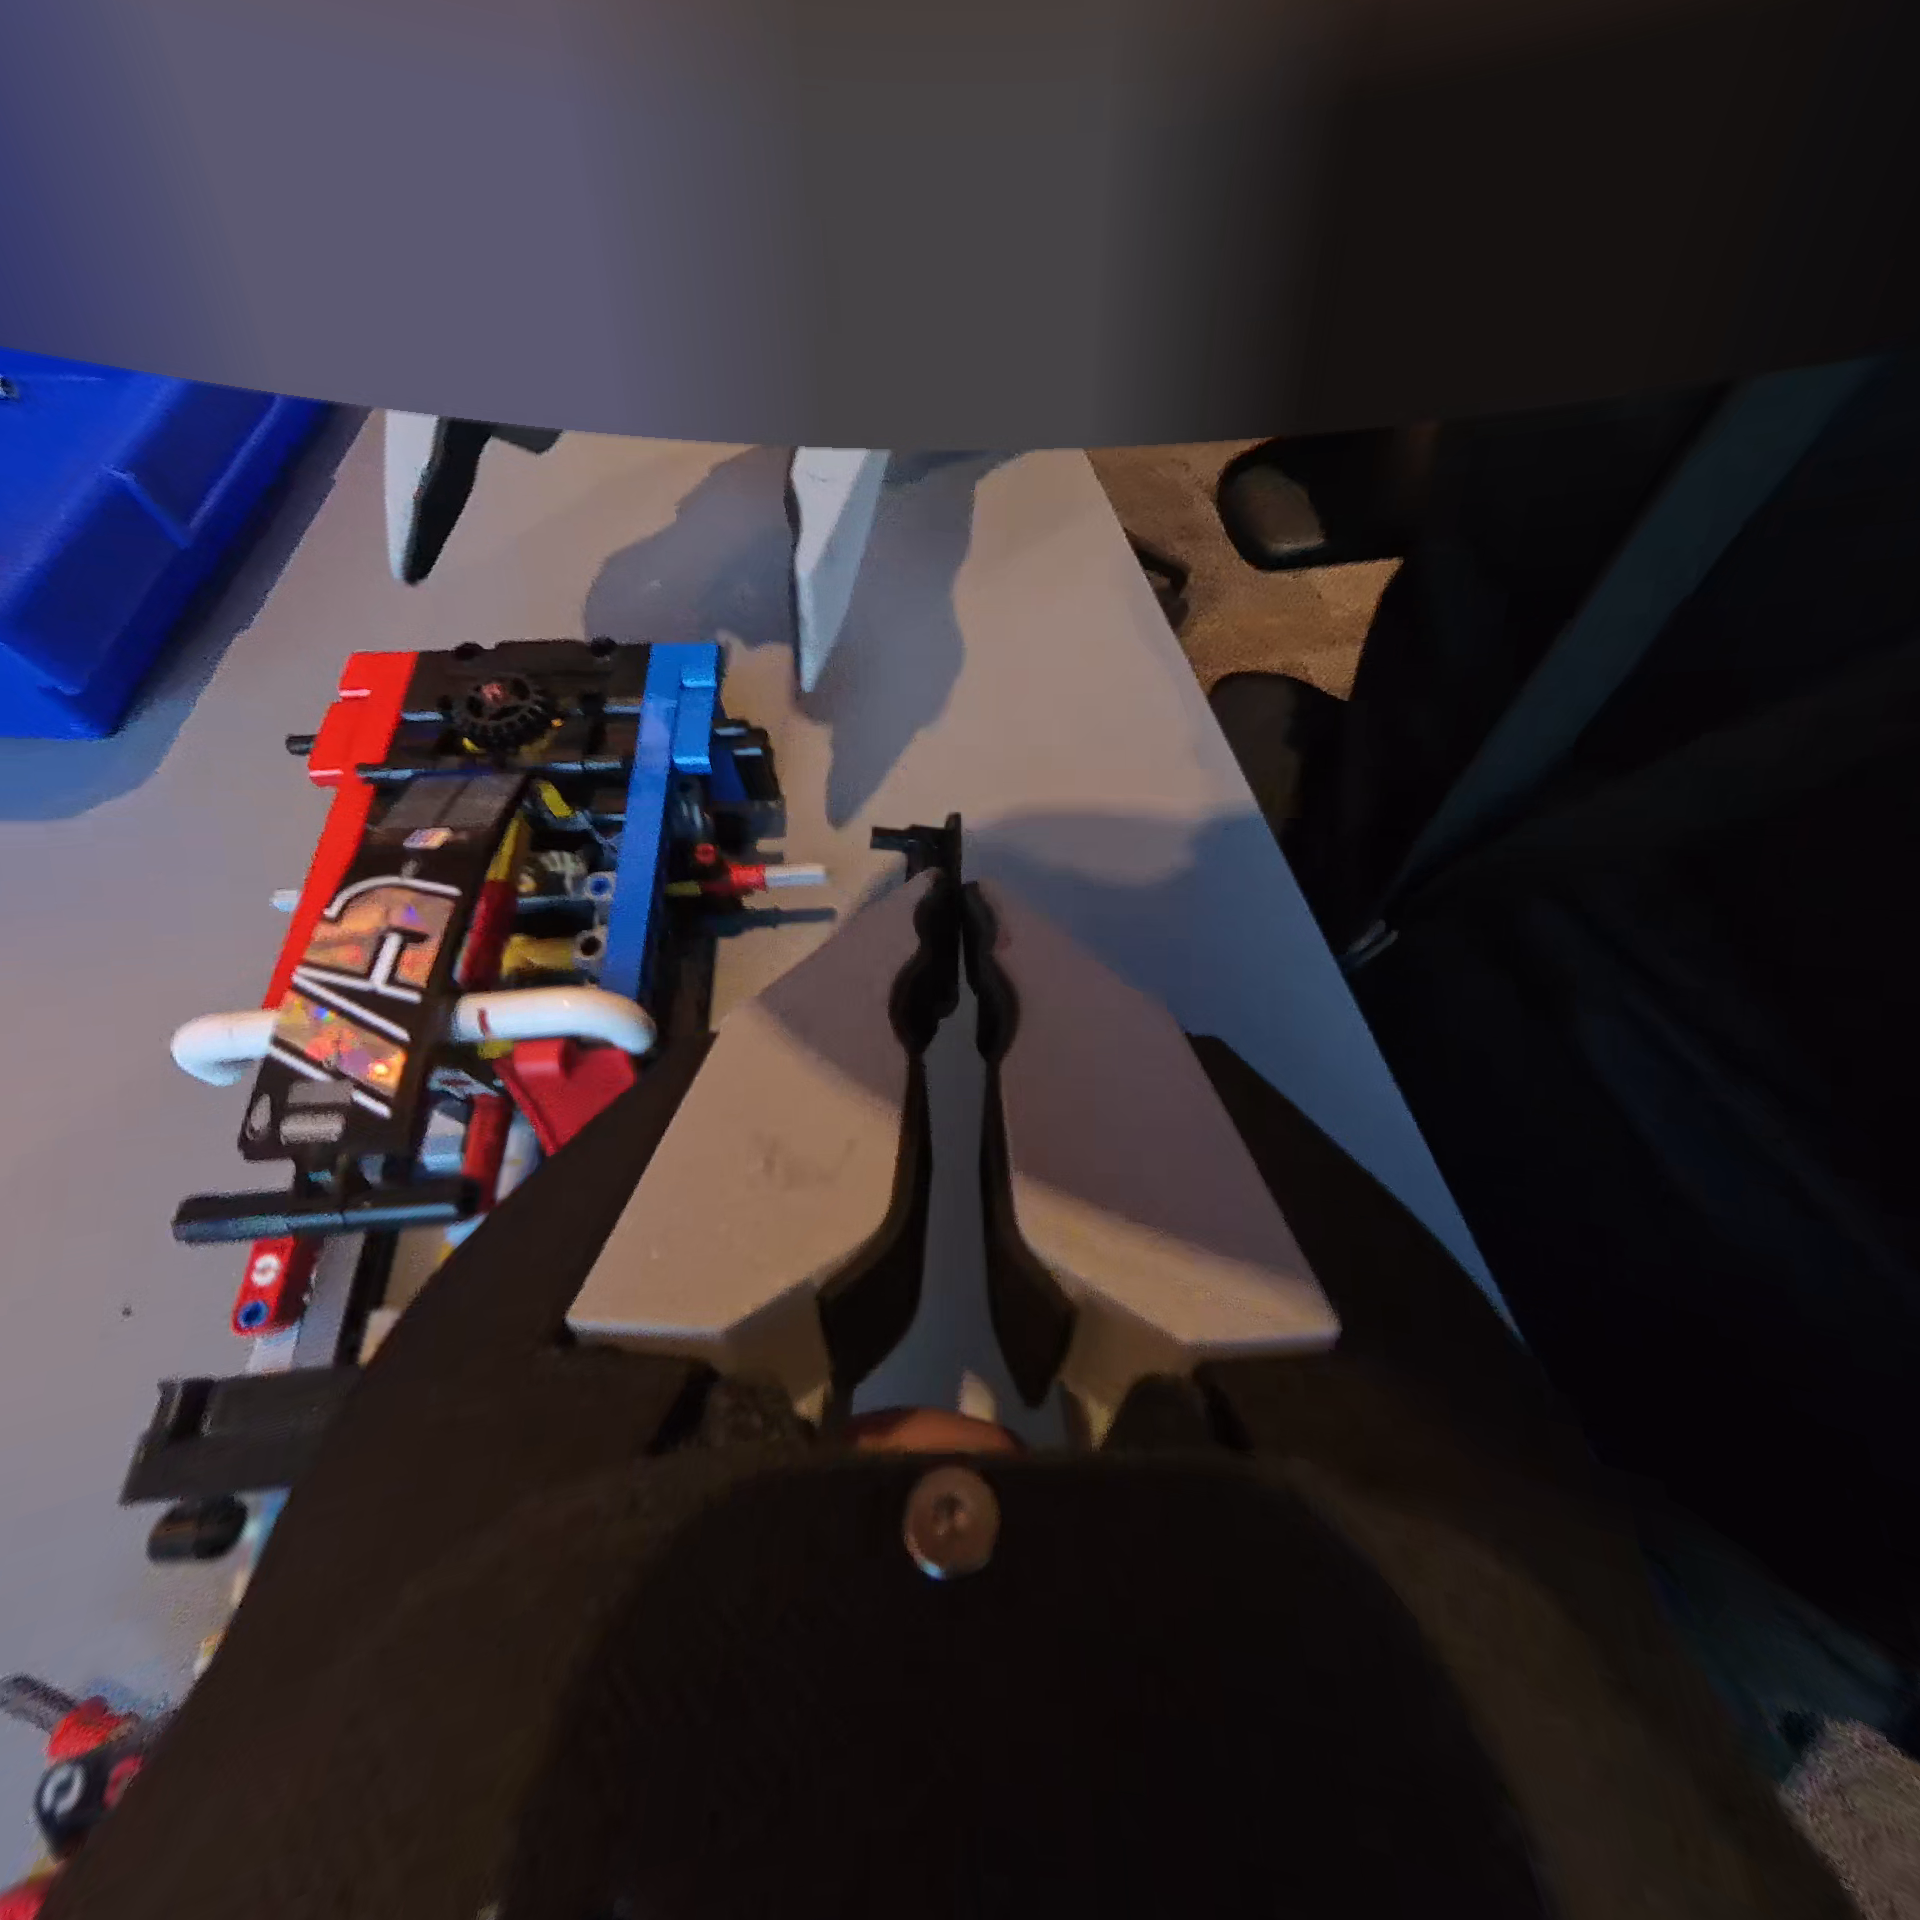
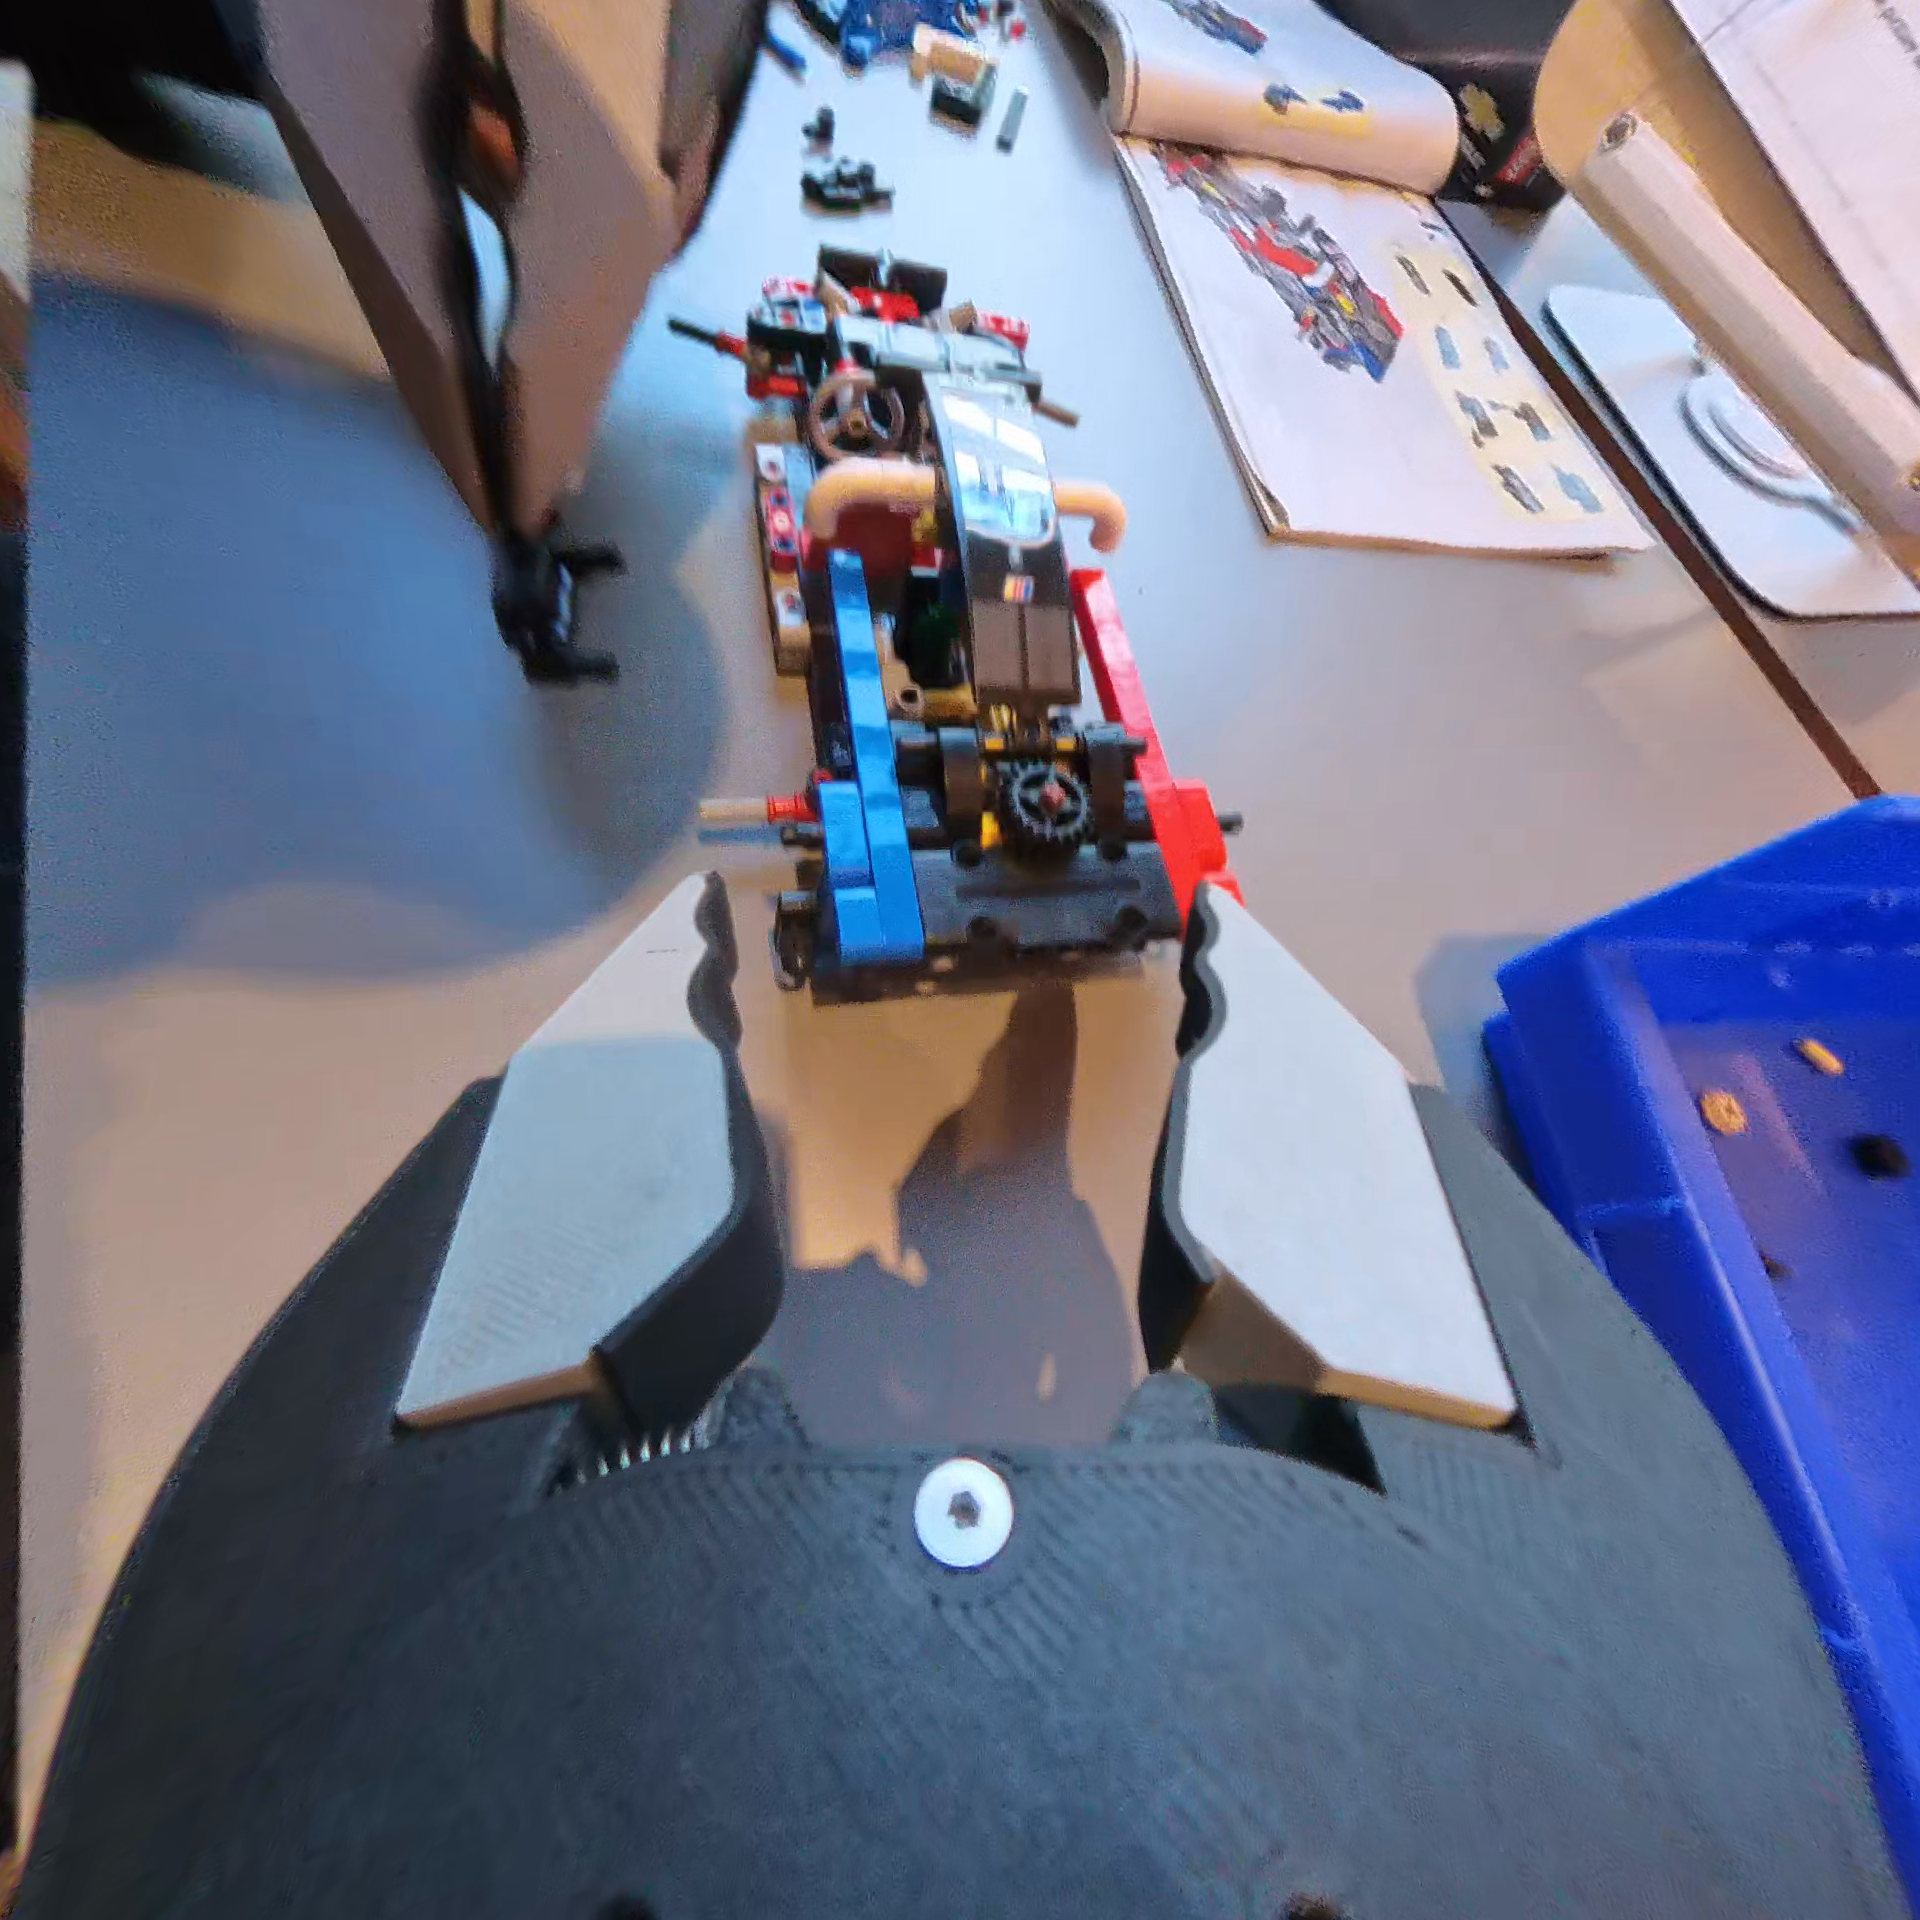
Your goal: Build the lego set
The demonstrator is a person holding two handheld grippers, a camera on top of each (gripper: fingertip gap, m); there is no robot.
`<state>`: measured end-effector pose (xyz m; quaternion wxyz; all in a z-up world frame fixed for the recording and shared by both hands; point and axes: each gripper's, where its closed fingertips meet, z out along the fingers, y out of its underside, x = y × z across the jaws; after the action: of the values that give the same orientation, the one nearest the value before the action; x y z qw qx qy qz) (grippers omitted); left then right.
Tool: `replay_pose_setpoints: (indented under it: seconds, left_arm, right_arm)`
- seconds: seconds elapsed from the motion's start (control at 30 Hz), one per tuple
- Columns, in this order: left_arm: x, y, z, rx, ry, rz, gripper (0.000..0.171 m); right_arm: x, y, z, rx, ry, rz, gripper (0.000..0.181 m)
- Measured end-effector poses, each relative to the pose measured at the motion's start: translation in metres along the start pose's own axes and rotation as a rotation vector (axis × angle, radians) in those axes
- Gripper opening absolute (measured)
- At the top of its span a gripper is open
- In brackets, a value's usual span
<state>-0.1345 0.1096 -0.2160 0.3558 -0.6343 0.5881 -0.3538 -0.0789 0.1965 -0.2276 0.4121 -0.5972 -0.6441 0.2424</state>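
Left gripper (image 1: 951, 883), pinched on a small black piece (image 1: 920, 844), beside the car (image 2: 966, 665), blue-beam side. Right gripper (image 2: 951, 935), wide, at the car's rear end. Blue bin (image 2: 1714, 1091) beside the red beam; manual (image 2: 1382, 353) and loose parts (image 2: 847, 182) beyond.

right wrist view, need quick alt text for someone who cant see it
The right gripper, its fingers spread open, faces the near end of a half-built lego car with a blue beam on one side and a red beam on the other, on a pale table. An open instruction booklet lies beyond to the right, a blue bin nearer at right.
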Motion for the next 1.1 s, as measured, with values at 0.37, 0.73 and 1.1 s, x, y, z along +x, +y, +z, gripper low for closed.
replay_pose_setpoints:
  seconds: [0.37, 0.73, 1.1]
  left_arm:
    - [0.025, 0.027, -0.047, 0.084, -0.096, -0.072, 0.0]
    - [0.044, 0.035, -0.051, 0.119, -0.179, -0.129, 0.0]
    - [0.057, 0.03, -0.029, 0.075, -0.145, -0.094, 0.0]
  right_arm:
    - [0.025, 0.025, 0.015, -0.228, 0.289, -0.663, 0.064]
    - [0.031, 0.001, 0.026, -0.17, 0.486, -1.093, 0.014]
    - [0.015, 0.0, 0.01, -0.134, 0.355, -0.646, 0.009]
